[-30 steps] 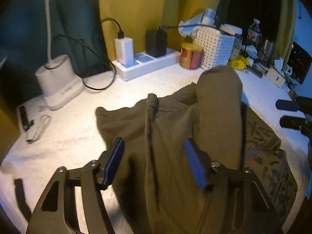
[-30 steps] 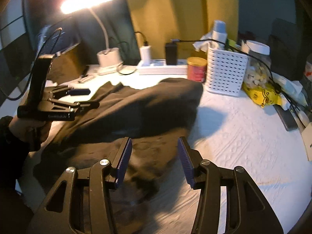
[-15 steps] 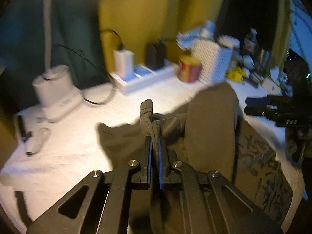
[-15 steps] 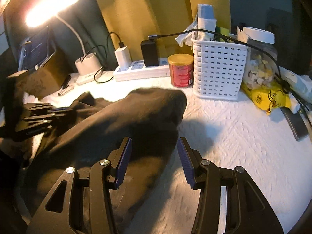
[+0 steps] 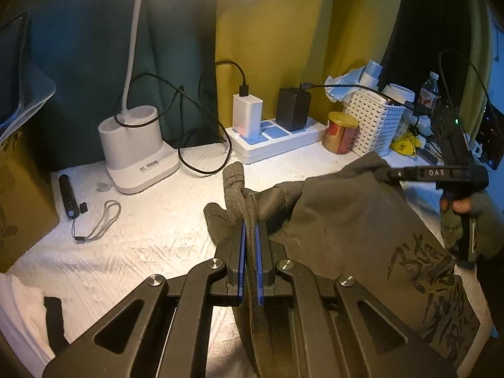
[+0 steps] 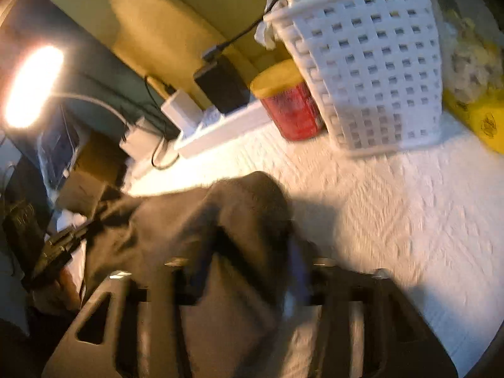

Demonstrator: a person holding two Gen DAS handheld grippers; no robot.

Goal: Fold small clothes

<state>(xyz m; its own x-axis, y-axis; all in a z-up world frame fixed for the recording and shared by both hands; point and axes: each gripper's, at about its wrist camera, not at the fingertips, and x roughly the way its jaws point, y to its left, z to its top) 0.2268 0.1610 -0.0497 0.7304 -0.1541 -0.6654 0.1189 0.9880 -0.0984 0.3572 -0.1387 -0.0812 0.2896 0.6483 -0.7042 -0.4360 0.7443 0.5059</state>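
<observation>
Early going on the fold. Left gripper [image 5: 250,252] pinched nearly flat, blue pads squeezing a thick ribbed edge of the olive garment [image 5: 346,220], with a stub of that edge poking up just beyond the fingertips. Raised a little off the white table cover [image 5: 141,245] there, sagging away on both sides.

Over to the right gripper [image 6: 249,267]: jaws just been closing, a rounded hump of the same cloth sitting right between the fingers. Too smeared by blur to call whether the pads actually bite yet. From the left wrist view, tips right at the far raised edge of the garment, off to the right of the left tool and a bit ahead of it.

Done so far, by the look of it: two pick-up points taken or nearly taken. Nothing flattened, nothing squared, no crease laid. Left to do: spread, fold over, smooth down. Most of the job, in other words.

Now the materials. Soft, heavy knit, matte, fleece-like, slumping in fat rolls rather than sharp folds. Dark brush-style print [image 5: 434,283] on the flat panel to the right of the left gripper. Table cover quilted and bumpy underneath. Beyond the right fingers, a rigid white lattice basket [image 6: 371,72] and a red tin [image 6: 289,107] with a yellow lid, well apart from the cloth.
</observation>
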